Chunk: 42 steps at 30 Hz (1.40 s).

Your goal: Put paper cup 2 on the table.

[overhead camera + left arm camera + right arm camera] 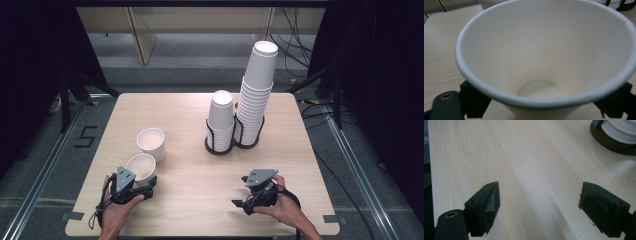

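My left gripper [144, 187] at the table's front left is shut on a white paper cup [141, 167], which is tipped so its mouth faces the gripper's camera. In the left gripper view the cup [544, 50] sits between the black jaws, one on each side of its lower wall, and its inside is bare. A second white cup [151, 144] stands upright just behind it. My right gripper [241, 191] hovers at the front right, open wide over bare wood [539, 207] with nothing between its fingers.
A dark two-ring holder [220, 147] stands at the table's far middle with a short stack of cups [220, 120] and a tall leaning stack [256, 95]. Its base [614, 145] lies ahead and to the right of the right gripper. Light wood tabletop [190, 175] lies between the hands.
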Motion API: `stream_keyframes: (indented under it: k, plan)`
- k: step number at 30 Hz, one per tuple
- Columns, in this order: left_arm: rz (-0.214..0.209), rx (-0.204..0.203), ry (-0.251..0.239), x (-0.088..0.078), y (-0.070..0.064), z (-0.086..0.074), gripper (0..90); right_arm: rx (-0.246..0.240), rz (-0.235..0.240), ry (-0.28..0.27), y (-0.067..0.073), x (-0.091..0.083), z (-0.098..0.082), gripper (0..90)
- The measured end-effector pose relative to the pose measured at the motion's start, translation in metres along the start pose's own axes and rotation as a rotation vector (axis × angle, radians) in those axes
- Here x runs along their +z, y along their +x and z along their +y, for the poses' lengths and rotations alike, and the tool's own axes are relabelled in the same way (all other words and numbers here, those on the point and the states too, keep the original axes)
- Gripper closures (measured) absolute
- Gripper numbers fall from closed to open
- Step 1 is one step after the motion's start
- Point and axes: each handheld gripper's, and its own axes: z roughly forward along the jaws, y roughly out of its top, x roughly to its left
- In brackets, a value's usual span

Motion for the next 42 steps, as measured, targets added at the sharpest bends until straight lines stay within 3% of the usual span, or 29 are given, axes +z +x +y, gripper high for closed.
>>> stream_keyframes:
  k: [15, 19, 27, 33, 38, 39, 42]
  plan:
    - [0.008, -0.018, -0.004, -0.009, 0.001, -0.007, 14.2, 0.017, 0.0, 0.01, 0.001, -0.003, -0.002, 17.7]
    - [0.002, -0.009, 0.005, -0.014, 0.001, -0.01, 14.2, -0.002, -0.007, 0.005, 0.0, -0.003, -0.002, 17.8]
    - [0.019, -0.02, 0.028, -0.025, -0.001, -0.014, 14.3, 0.022, -0.003, 0.007, 0.001, -0.004, -0.003, 17.7]
    - [0.006, -0.021, 0.034, -0.037, -0.007, -0.017, 14.3, 0.014, -0.003, 0.004, 0.0, -0.004, -0.004, 17.7]
    - [-0.035, -0.023, 0.019, -0.047, -0.018, -0.019, 14.2, 0.039, -0.007, -0.005, 0.001, -0.006, -0.005, 17.7]
    - [-0.04, -0.024, 0.014, -0.049, -0.02, -0.019, 14.2, 0.021, -0.012, -0.006, 0.0, -0.006, -0.005, 17.7]
    - [-0.069, -0.023, 0.002, -0.053, -0.028, -0.02, 14.3, 0.03, -0.009, -0.004, 0.001, -0.006, -0.007, 17.8]
